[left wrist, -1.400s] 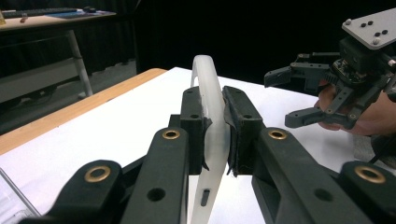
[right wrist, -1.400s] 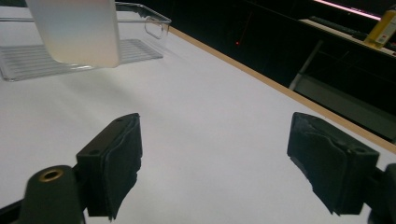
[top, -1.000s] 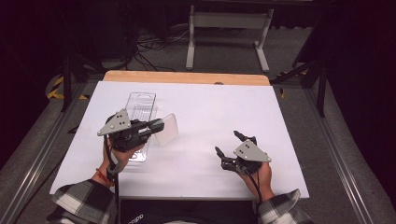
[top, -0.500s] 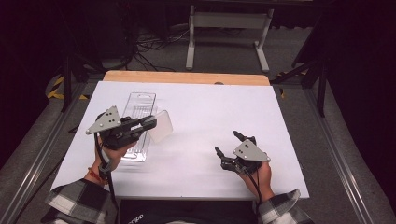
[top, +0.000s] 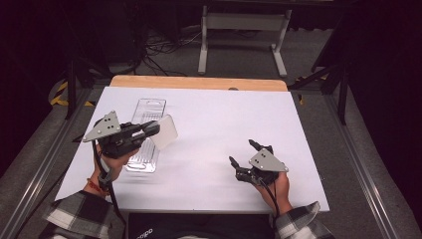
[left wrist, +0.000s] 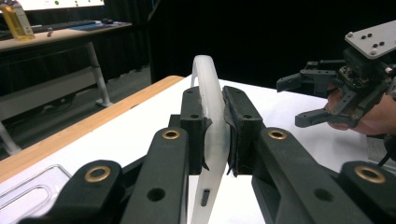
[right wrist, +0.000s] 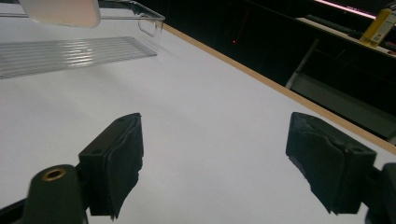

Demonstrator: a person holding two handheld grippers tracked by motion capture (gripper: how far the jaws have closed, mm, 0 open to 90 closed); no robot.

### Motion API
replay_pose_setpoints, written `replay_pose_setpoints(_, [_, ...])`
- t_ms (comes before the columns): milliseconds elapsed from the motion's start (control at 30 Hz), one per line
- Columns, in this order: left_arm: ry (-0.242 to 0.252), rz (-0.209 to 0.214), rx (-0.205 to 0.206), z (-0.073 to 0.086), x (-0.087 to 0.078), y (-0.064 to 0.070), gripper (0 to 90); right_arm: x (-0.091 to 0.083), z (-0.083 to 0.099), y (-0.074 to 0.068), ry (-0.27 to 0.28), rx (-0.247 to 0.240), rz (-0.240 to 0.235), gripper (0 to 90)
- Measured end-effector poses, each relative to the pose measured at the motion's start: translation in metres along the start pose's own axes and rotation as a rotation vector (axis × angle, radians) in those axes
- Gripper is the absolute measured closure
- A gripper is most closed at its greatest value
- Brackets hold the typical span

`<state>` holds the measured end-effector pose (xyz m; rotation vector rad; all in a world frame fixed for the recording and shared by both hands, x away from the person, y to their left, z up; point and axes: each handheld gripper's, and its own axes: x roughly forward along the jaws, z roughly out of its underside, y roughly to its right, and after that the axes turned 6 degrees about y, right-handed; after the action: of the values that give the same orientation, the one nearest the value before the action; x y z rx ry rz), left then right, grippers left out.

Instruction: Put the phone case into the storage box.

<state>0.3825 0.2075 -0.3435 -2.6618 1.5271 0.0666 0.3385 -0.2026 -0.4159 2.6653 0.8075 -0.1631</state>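
Over the left side of the counter, the left gripper has its fingers pinching a frosted plastic lid edge-on, and it's up off the white surface, held tilted in the air. Just beneath and behind it lies the clear plastic tray, flat on the counter, ribbed floor showing. From the left gripper view the lid stands upright between the black pads, clamped on both faces. Across on the right, well apart, the right gripper sits low near the counter's front edge, fingers spread wide with nothing between them, bare white counter ahead.
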Motion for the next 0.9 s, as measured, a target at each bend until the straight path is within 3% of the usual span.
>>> replay_pose_setpoints(900, [0.025, -0.078, 0.009, -0.007, -0.027, -0.013, 79.6, 0.000, 0.000, 0.000, -0.001, -0.003, -0.001, 19.7])
